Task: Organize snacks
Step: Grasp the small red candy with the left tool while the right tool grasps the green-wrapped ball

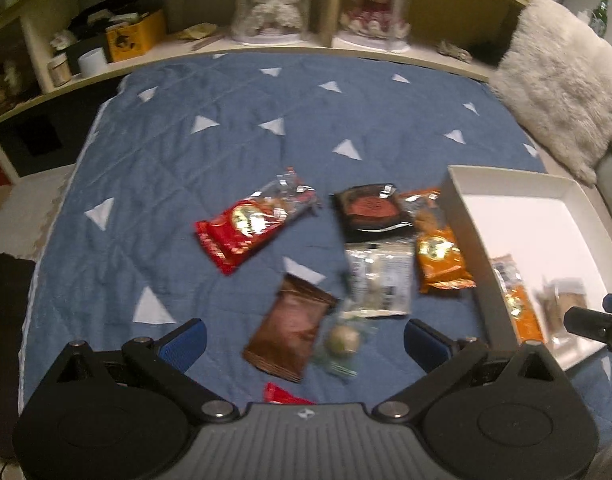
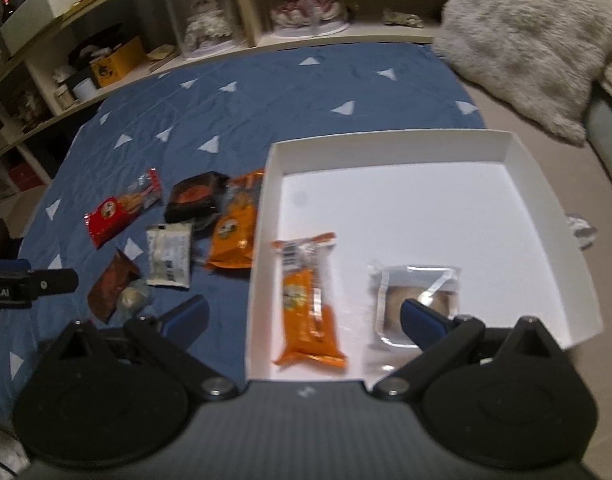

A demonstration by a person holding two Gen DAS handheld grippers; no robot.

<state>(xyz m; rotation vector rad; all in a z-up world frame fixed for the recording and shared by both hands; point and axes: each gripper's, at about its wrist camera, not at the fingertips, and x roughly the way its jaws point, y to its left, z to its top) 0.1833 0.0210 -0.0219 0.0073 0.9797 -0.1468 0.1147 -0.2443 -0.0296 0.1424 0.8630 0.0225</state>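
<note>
Several snack packets lie on a blue quilt (image 1: pixel 226 152): a red packet (image 1: pixel 250 224), a black one (image 1: pixel 370 212), an orange one (image 1: pixel 440 256), a white one (image 1: pixel 380 280), a brown one (image 1: pixel 292 330) and a clear-wrapped round sweet (image 1: pixel 342 340). My left gripper (image 1: pixel 304 342) hangs open just above the brown packet and the sweet, holding nothing. A white box (image 2: pixel 522 176) holds an orange packet (image 2: pixel 310 300) and a clear packet (image 2: pixel 414 300). My right gripper (image 2: pixel 304 320) is open and empty over the box's near left wall.
Shelves (image 1: pixel 106 52) with boxes, jars and two domed figurines (image 1: pixel 274 0) run along the quilt's far edge. A furry grey cushion (image 2: pixel 530 40) lies at the back right, beyond the box. A red packet's corner (image 1: pixel 284 396) shows below the left gripper.
</note>
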